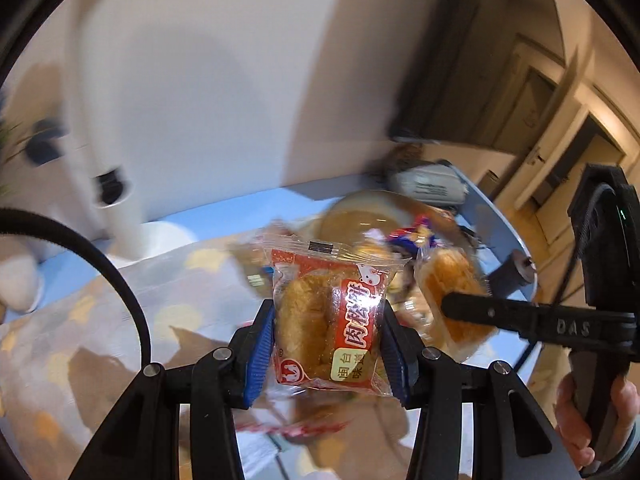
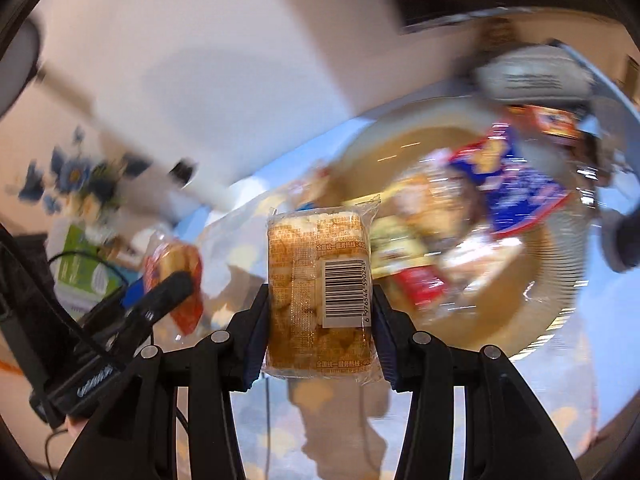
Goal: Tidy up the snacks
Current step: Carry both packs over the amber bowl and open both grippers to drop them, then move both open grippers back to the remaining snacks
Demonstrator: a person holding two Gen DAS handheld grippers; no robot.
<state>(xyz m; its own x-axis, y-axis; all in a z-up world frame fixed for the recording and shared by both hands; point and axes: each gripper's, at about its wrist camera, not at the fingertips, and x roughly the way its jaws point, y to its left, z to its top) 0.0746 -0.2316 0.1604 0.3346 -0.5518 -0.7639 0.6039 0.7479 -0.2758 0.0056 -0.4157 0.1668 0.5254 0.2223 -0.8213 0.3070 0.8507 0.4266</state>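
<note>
My left gripper (image 1: 328, 344) is shut on a red-labelled pastry packet (image 1: 326, 320) and holds it above the table. My right gripper (image 2: 320, 312) is shut on a clear-wrapped cake packet with a barcode (image 2: 320, 292), also lifted. Each gripper shows in the other's view: the right one (image 1: 464, 304) with its cake packet (image 1: 456, 280) to the right, the left one (image 2: 176, 284) with the red packet (image 2: 176, 268) to the left. A beige round plate (image 2: 520, 320) with several snack packets, one of them blue (image 2: 516, 188), lies ahead of the right gripper.
The table (image 1: 100, 320) has a pale cloth with yellow spots and a blue edge. A white lamp base (image 1: 120, 216) stands at the back left. A grey pouch (image 1: 428, 186) lies behind the plate. A green box (image 2: 80, 264) and blue flowers (image 2: 72, 176) are at far left.
</note>
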